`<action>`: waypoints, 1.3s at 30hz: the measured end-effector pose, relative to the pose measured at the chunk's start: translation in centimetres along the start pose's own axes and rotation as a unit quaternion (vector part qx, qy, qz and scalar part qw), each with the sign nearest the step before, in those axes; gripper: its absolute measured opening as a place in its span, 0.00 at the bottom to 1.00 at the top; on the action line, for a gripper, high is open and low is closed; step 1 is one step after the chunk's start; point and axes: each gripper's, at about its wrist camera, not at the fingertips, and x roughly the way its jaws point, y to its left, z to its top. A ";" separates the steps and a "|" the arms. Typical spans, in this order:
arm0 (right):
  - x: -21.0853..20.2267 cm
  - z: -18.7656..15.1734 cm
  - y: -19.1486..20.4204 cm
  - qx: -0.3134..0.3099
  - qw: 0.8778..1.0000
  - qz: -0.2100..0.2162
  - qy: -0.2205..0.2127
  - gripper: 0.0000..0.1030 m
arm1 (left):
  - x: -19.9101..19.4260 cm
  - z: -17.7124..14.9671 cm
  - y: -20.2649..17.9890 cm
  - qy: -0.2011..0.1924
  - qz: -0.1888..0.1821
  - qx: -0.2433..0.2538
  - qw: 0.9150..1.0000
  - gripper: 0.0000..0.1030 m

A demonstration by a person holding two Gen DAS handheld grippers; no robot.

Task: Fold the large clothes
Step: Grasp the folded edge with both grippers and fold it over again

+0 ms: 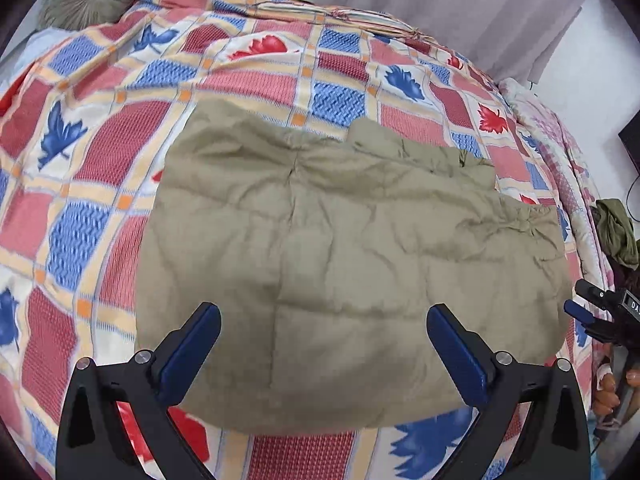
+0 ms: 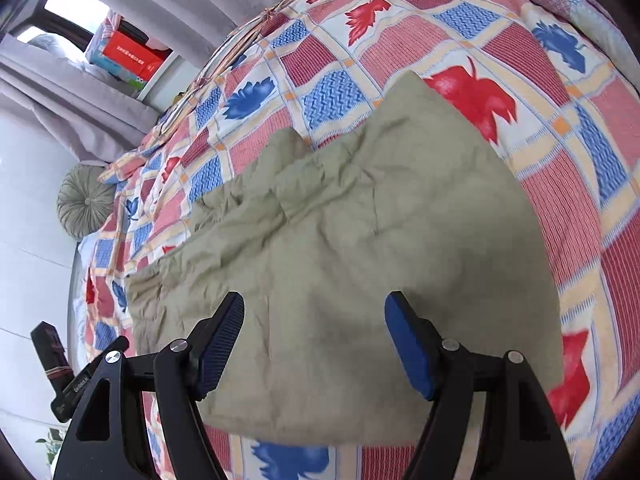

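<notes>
Khaki garment (image 1: 352, 248) lies folded flat on the bed (image 1: 100, 152), soft, light, creased. Left claw (image 1: 324, 344) and right claw (image 2: 314, 340) hang above it, both apart, empty. Grip at 2 near corners

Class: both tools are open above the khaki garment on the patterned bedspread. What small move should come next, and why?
Probably lower the left tool and right tool to pinch the khaki garment at its near edge for another fold. Both tools stand open and empty, and the garment lies as a wide, wrinkled rectangle on the bedspread, with uneven layers at its far edge.
</notes>
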 end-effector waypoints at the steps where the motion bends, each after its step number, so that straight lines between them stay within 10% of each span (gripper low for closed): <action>1: -0.5 -0.8 -0.3 0.004 1.000 0.002 0.000 0.74 | -0.1 -1.1 0.5 0.005 -0.006 -0.014 1.000 1.00; 14: -2.0 -9.4 -6.4 0.124 0.992 0.030 0.022 0.74 | 2.2 -9.6 6.3 0.054 -0.132 -0.211 0.967 1.00; 34: 7.8 -7.3 -10.2 0.263 0.956 0.125 0.020 0.74 | 10.6 -4.2 6.0 0.035 -0.087 -0.248 0.964 1.00; 39: 8.6 -7.1 -10.3 0.290 0.948 0.129 0.021 0.69 | 9.8 -3.1 5.2 0.033 -0.097 -0.199 0.975 0.42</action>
